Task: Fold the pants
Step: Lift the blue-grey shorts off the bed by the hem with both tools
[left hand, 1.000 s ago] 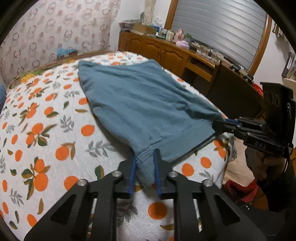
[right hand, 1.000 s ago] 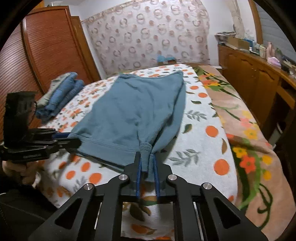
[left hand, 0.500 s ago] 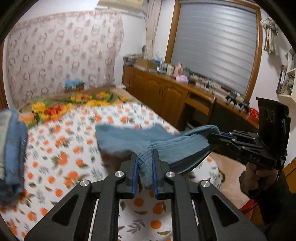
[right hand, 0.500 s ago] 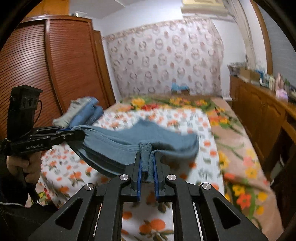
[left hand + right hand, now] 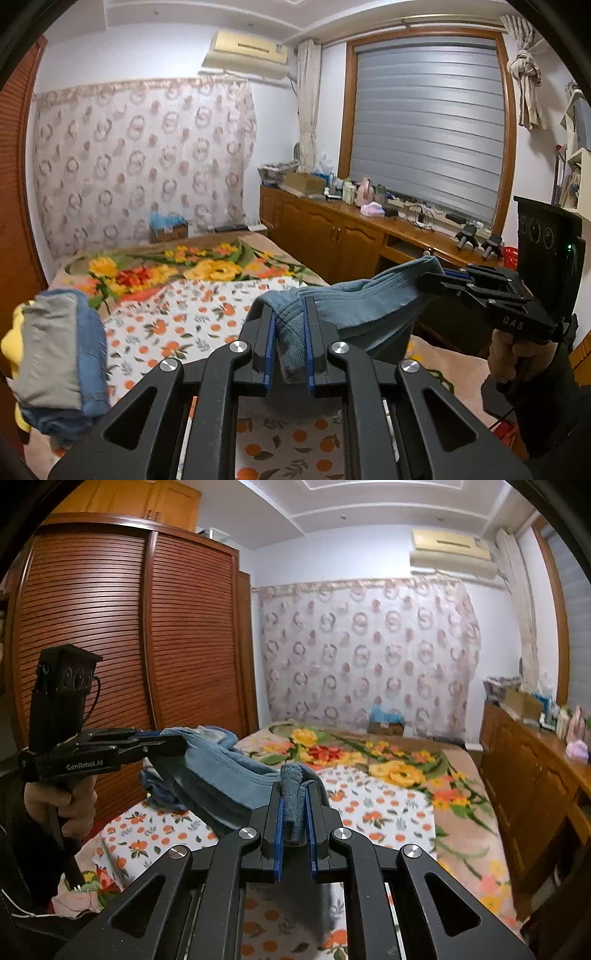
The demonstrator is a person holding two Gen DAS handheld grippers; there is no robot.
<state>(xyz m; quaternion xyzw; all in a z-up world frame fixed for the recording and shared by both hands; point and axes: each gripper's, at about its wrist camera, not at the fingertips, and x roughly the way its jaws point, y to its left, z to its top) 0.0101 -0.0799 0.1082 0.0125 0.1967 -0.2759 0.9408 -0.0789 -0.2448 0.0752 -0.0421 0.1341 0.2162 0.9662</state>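
Pants [image 5: 354,306] are seen lifted clear of the bed [image 5: 192,325] in the left wrist view, stretched between two grippers above the near edge of the bed. A bunched corner of blue knit cloth is clamped in the left gripper [image 5: 290,343], its fingers narrowed onto the ribbed band so that a thick wad is pinched between the blue pads. Across to the right, the other corner is held by the right gripper [image 5: 439,278], and the cloth between sags in a shallow curve. A stack of folded clothes [image 5: 62,365] is blurred at the left edge of the bed

Over to the right wrist view: the same pants [image 5: 221,771] are carried above the bed [image 5: 388,812], near its left side. A rolled end of cloth is gripped by the right gripper [image 5: 294,819], fingers drawn close around it, a stub of fabric standing up above the pads. The left gripper [image 5: 173,744] is seen at the left, closed on the far corner, the cloth draped loosely from it

Soft, light, limp handling is to be expected: the fabric droops wherever it is unsupported and no shape will be kept by itself. The thick waistband corners are judged the best hold, being bulky and unlikely to slip; a grip on a single thin layer could be lost when the cloth is swung or laid down
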